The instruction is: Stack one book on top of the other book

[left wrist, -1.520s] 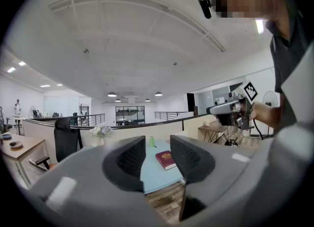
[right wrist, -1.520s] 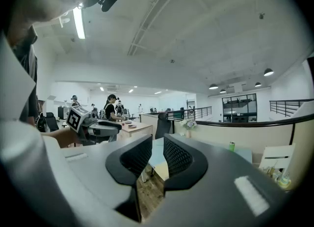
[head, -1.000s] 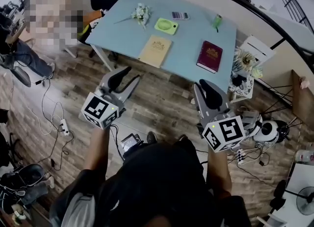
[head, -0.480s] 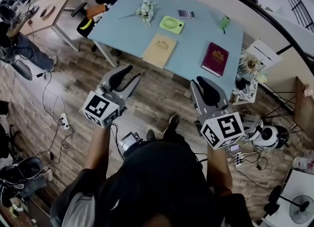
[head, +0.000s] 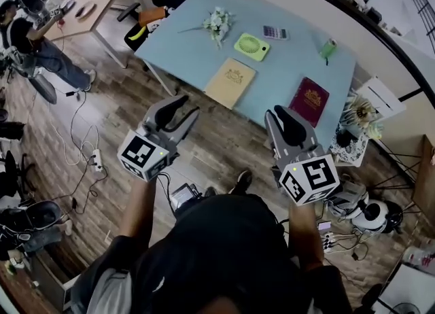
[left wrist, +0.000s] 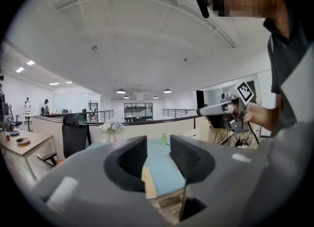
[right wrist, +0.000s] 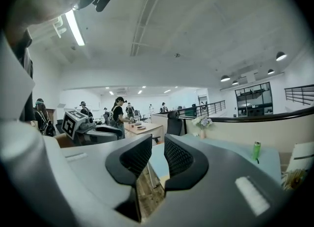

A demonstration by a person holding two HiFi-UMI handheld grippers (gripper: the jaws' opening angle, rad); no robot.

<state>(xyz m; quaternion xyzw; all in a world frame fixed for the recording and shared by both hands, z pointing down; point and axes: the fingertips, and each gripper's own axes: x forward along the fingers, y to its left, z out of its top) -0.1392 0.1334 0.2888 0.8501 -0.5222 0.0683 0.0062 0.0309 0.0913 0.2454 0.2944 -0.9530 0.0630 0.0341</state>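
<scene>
Two books lie apart on the light blue table (head: 285,68): a tan book (head: 231,83) near its front edge and a maroon book (head: 309,100) to the right of it. Both grippers hang over the wooden floor, short of the table. My left gripper (head: 180,112) points toward the tan book, its jaws a little apart with nothing between them. In the left gripper view a strip of the tan book (left wrist: 146,183) shows through the gap of the left gripper (left wrist: 158,147). My right gripper (head: 282,117) (right wrist: 158,145) is shut and empty, aimed toward the maroon book.
On the table's far part lie a green fan (head: 251,46), a calculator (head: 274,32), flowers (head: 219,22) and a green bottle (head: 328,47). A cluttered white side table (head: 360,122) stands right of it. A wooden desk (head: 95,0), people (head: 34,34) and floor cables (head: 95,160) are at left.
Both grippers have moved across the floor toward the table, which now sits closer and further right in the head view. The jaws stand as before.
</scene>
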